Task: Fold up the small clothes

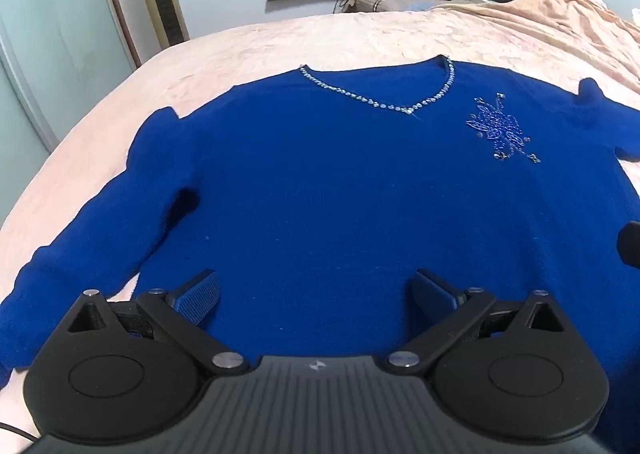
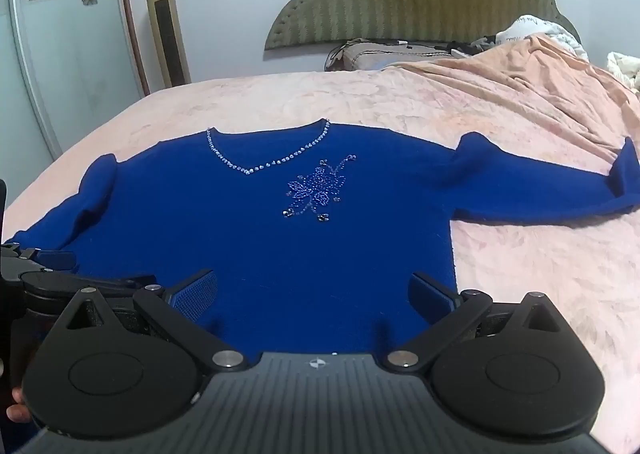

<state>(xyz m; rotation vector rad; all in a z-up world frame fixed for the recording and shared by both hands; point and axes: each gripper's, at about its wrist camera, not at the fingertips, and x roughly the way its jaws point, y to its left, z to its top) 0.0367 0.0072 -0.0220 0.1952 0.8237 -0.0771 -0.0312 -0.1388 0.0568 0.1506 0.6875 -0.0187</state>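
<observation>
Filling the middle of the left wrist view, the blue sweater [image 1: 320, 182] lies flat on the pink bed [image 1: 280, 42]; the left tongs [image 1: 316, 296] gape released, low in frame. In the right wrist view, the right tongs [image 2: 314, 296] hang released over the sweater's hem at bottom centre.

Two fisheye views, one on each handheld gripper, look forward and down from the foot edge of a bed [image 1: 280, 42] toward its headboard [image 2: 420, 2]. The left wrist view sits close over the blue sweater [image 1: 340, 194], which fills most of its width, the bed's left edge curving past. The right wrist view stands slightly farther back and to the right, taking in the bed's right side and the left gripper [image 2: 44, 266] at its left border. Both share the sweater, headboard, pillow end and the tower fan [image 2: 166, 26] by the wall.
</observation>
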